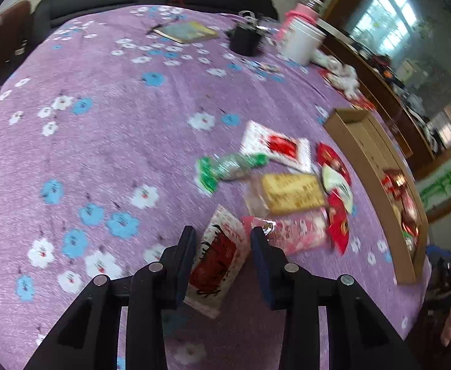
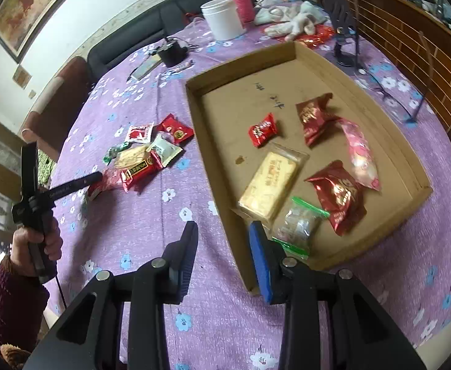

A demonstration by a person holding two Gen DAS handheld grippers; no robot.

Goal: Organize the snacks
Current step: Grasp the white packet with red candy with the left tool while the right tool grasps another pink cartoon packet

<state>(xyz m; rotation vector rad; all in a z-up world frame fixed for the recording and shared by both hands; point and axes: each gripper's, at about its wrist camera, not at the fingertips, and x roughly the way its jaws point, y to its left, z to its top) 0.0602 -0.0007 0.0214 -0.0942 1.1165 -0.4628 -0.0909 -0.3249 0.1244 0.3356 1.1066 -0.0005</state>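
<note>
My left gripper [image 1: 224, 240] is shut on a small red-and-white packet [image 1: 219, 262], which hangs between its pads above the purple cloth. The right wrist view shows that gripper [image 2: 100, 177] beside the loose pile of snacks [image 2: 145, 157]: a green packet [image 1: 228, 166], a yellow cake [image 1: 290, 192] and a pink packet [image 1: 290, 231]. My right gripper [image 2: 224, 234] is open and holds nothing, over the near left corner of the cardboard box [image 2: 194, 108]. Inside the box lie a zip bag [image 2: 299, 225], a yellow cake [image 2: 268, 182], red bags [image 2: 339, 194] and a pink packet [image 2: 359, 154].
A white jar [image 2: 224, 18], a pink bottle [image 2: 236, 0] and crumpled cloth [image 2: 290, 21] stand beyond the box. A black device [image 2: 171, 52] and a booklet [image 1: 185, 30] lie at the far side. A black stand [image 2: 345, 37] rises right of the box.
</note>
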